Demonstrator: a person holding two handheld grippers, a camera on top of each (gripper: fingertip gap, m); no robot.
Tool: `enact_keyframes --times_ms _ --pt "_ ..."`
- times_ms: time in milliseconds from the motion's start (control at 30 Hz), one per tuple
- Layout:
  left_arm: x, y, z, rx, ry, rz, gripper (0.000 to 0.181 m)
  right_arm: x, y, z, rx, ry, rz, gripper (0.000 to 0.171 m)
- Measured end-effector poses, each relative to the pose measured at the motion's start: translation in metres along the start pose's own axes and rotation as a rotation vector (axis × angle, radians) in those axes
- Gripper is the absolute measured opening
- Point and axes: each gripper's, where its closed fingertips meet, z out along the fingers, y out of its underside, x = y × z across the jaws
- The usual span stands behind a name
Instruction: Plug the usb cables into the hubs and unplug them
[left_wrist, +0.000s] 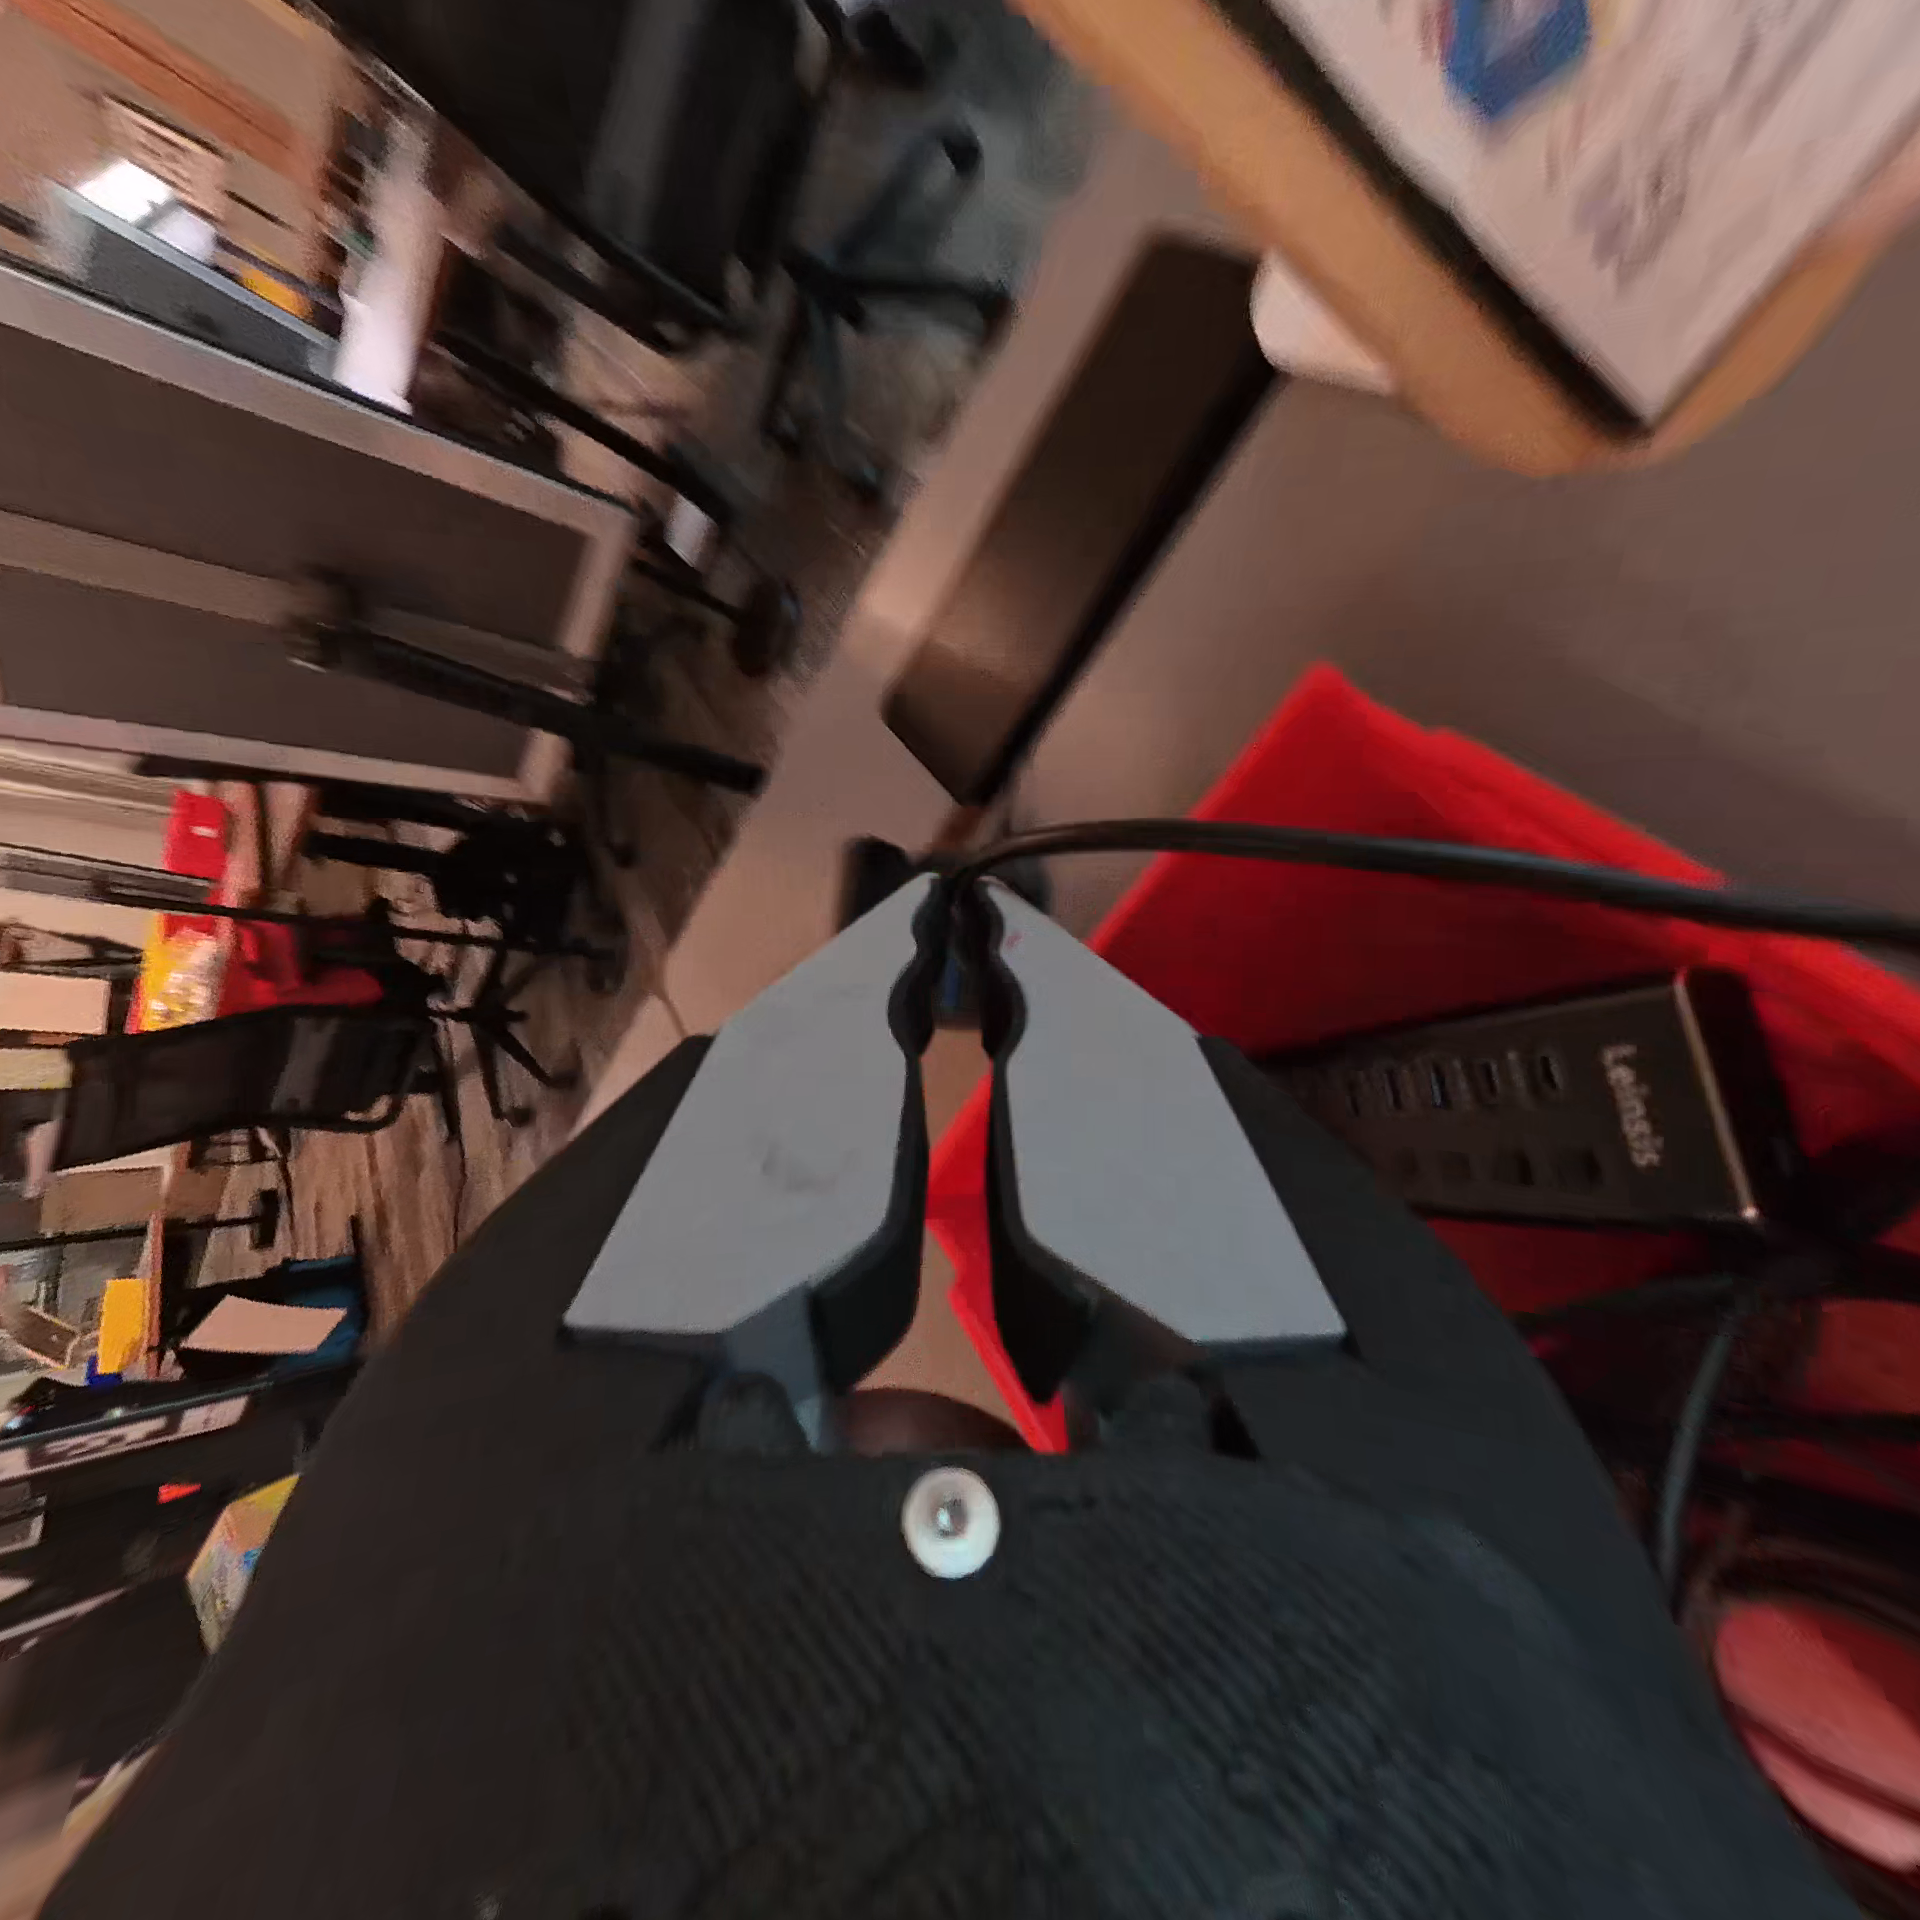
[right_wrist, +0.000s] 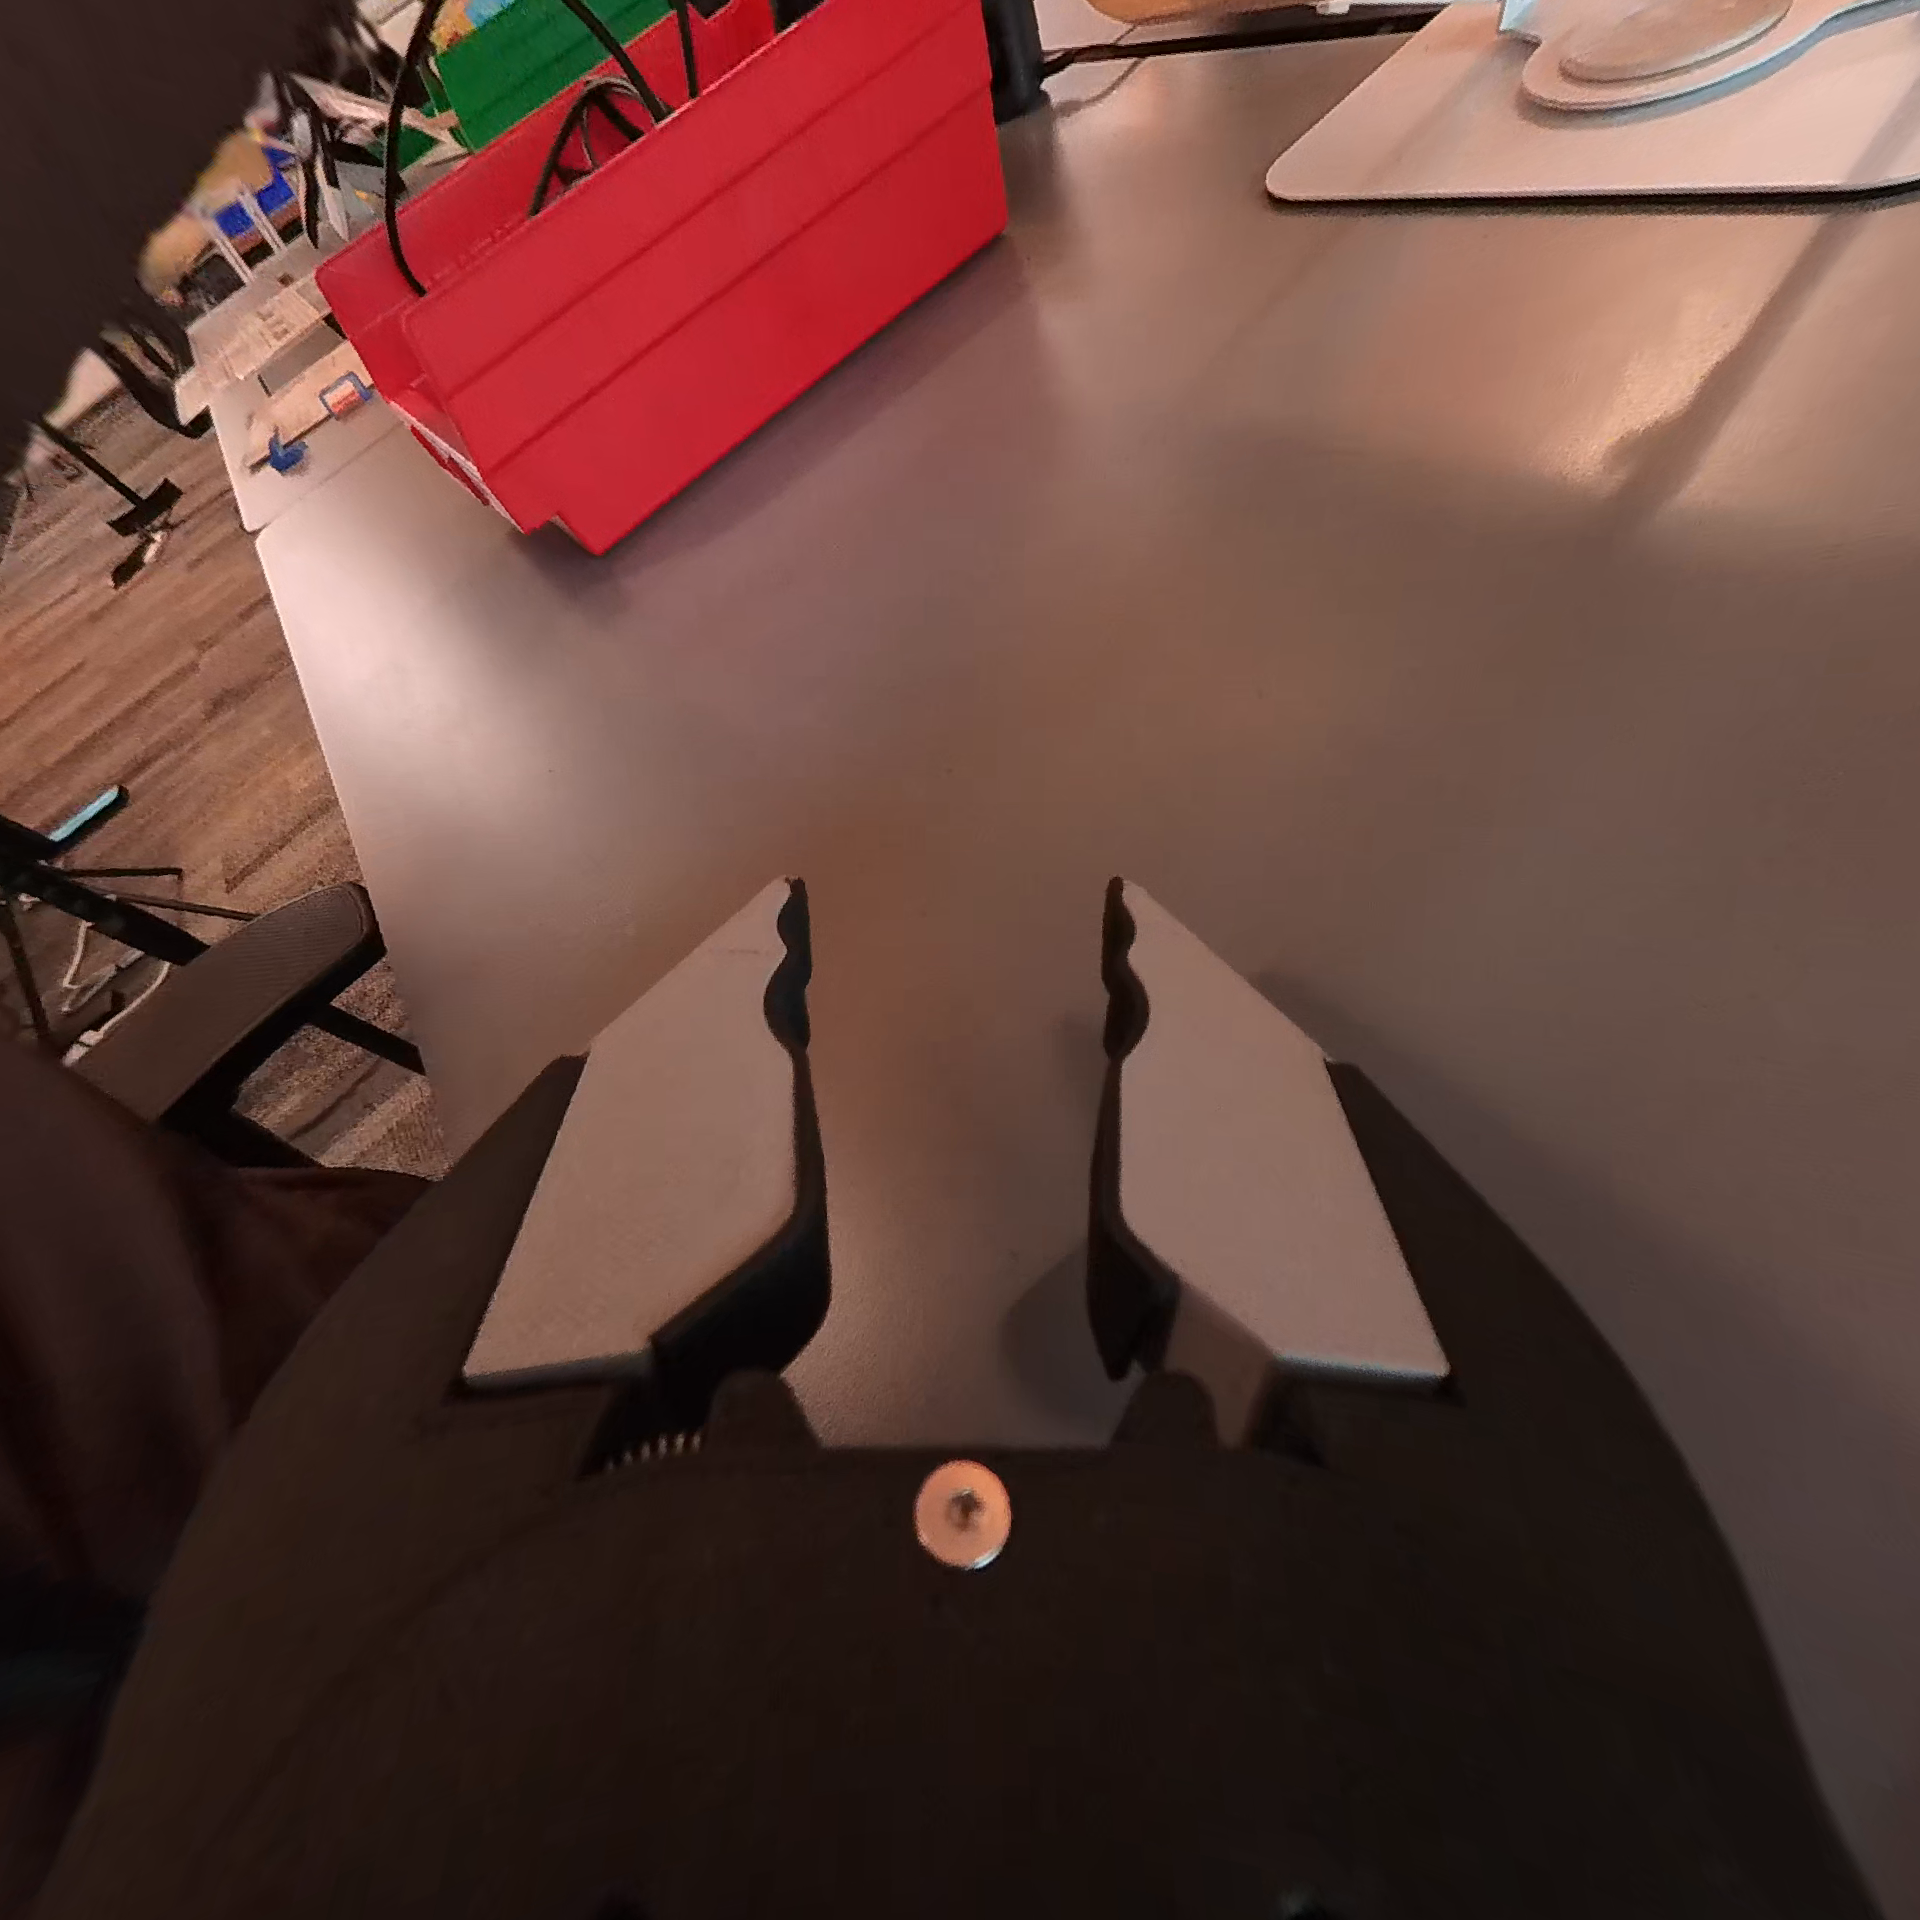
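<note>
Here, black cable (left_wrist: 1455, 868) pinched at left tool (left_wrist: 958, 935) tips (hub (left_wrist: 1538, 1112) just right)

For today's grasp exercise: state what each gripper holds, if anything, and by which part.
The left gripper is shut on the black usb cable, pinching it at its fingertips near the cable's end. The right gripper is open above the table, holding nothing.

One line of white lettering runs along the top face of the black hub (left_wrist: 1538, 1112) lying in the red bin (left_wrist: 1351, 935), on the right.
</note>
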Motion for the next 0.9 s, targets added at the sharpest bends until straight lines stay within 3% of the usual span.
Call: enact_keyframes --times_ms 167,433,533,633,800,900 --pt "-0.041 -0.075 -0.087 0.332 -0.133 -0.152 0.002 -0.003 0.000 0.000 0.000 0.005 -0.032 0.055" --pt "-0.004 -0.202 -0.259 0.918 0.130 -0.278 0.002 -0.021 -0.001 -0.001 0.021 -0.038 -0.153 0.066" --pt "-0.021 -0.240 -0.328 1.066 0.064 -0.313 0.002 -0.028 0.001 -0.001 0.015 -0.072 -0.178 0.072" --pt "-0.078 -0.267 -0.395 1.113 -0.118 -0.408 0.002 -0.024 0.000 -0.001 0.016 -0.048 -0.163 0.070" --pt "-0.137 -0.296 -0.479 1.167 -0.175 -0.623 0.002 -0.022 -0.001 -0.003 0.029 -0.042 -0.148 0.068" --pt "-0.128 -0.312 -0.481 1.113 -0.120 -0.629 0.002 -0.022 0.000 -0.002 0.024 -0.033 -0.157 0.067"
